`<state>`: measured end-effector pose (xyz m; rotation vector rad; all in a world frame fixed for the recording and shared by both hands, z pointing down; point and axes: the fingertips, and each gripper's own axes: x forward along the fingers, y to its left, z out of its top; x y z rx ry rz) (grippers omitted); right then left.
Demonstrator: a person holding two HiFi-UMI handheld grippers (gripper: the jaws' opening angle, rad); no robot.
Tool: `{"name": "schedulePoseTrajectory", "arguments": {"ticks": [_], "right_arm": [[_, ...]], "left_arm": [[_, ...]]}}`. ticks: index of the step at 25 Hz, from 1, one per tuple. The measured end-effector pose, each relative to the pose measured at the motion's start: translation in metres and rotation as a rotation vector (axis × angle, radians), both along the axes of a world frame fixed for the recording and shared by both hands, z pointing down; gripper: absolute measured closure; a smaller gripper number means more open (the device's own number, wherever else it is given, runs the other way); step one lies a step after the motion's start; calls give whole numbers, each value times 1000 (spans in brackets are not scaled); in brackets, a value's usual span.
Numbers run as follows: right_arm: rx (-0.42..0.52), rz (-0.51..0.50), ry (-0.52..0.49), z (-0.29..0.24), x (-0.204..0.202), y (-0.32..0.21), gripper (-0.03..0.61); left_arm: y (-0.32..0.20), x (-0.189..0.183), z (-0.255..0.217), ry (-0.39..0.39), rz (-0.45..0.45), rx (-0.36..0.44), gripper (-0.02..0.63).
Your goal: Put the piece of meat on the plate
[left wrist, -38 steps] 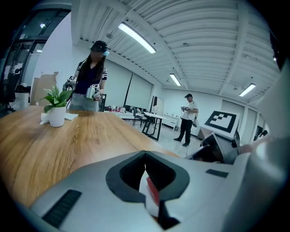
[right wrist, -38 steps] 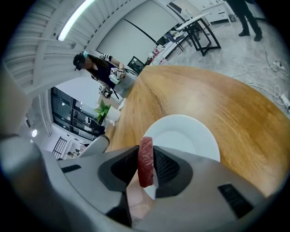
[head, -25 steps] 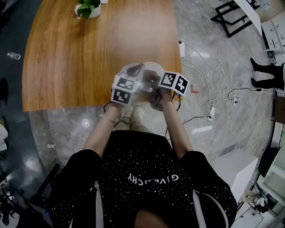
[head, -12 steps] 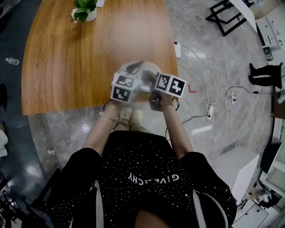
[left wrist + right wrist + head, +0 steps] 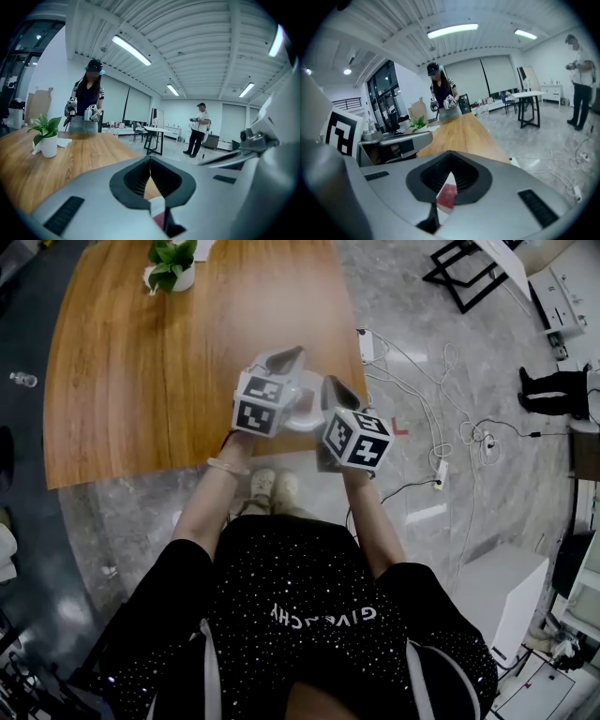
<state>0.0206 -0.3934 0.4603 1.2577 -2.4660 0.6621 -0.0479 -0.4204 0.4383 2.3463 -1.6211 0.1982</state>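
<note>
Right claw (image 5: 450, 157): jaws have just closed, now together, gripping nothing. Left claw (image 5: 150, 159): likewise together and empty. Both hang above the plate (image 5: 306, 418) (near edge of the wooden surface (image 5: 169, 362)). The meat (image 5: 447, 195) lies on the plate.

The only word that could be read was the brand name GIVENCHY, printed in pale letters on the person's black shirt (image 5: 323, 615); in the head view it stood upside down. The left marker cube (image 5: 258, 404) and the right marker cube (image 5: 358, 439) carried black and white square patterns, no letters or numbers. On the floor (image 5: 487, 371) was a small red mark (image 5: 401, 427) shaped like a corner; whether it was a letter could not be told.
</note>
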Motion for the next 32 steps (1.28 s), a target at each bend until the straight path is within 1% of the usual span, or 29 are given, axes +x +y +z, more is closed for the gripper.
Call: {"name": "schedulePoseTrajectory", "arguments": {"ticks": [1, 3, 5, 9, 12, 15, 20, 23, 26, 32], "right_arm": [[41, 0, 2, -8, 2, 0, 566], [85, -9, 3, -19, 3, 1, 566], [91, -16, -7, -24, 4, 2, 566], [107, -23, -70, -36, 10, 2, 566], [136, -26, -48, -43, 15, 1, 566], [142, -32, -44, -47, 19, 1, 567], [165, -46, -12, -46, 18, 0, 568], [175, -45, -10, -48, 20, 0, 568], [173, -42, -11, -47, 23, -1, 568], [166, -47, -13, -45, 23, 1, 568]], "left_arm": [[-2, 1, -7, 2, 0, 17, 603], [-4, 5, -18, -1, 6, 40, 603], [-6, 9, -25, -12, 16, 54, 603], [-8, 16, -36, -34, 33, 76, 603], [-11, 21, -43, -60, 46, 95, 603], [-12, 24, -48, -84, 55, 109, 603], [-13, 24, -46, -95, 62, 106, 603], [-12, 25, -47, -101, 70, 109, 603], [-10, 26, -47, -107, 84, 116, 603], [-7, 27, -45, -105, 79, 112, 603]]}}
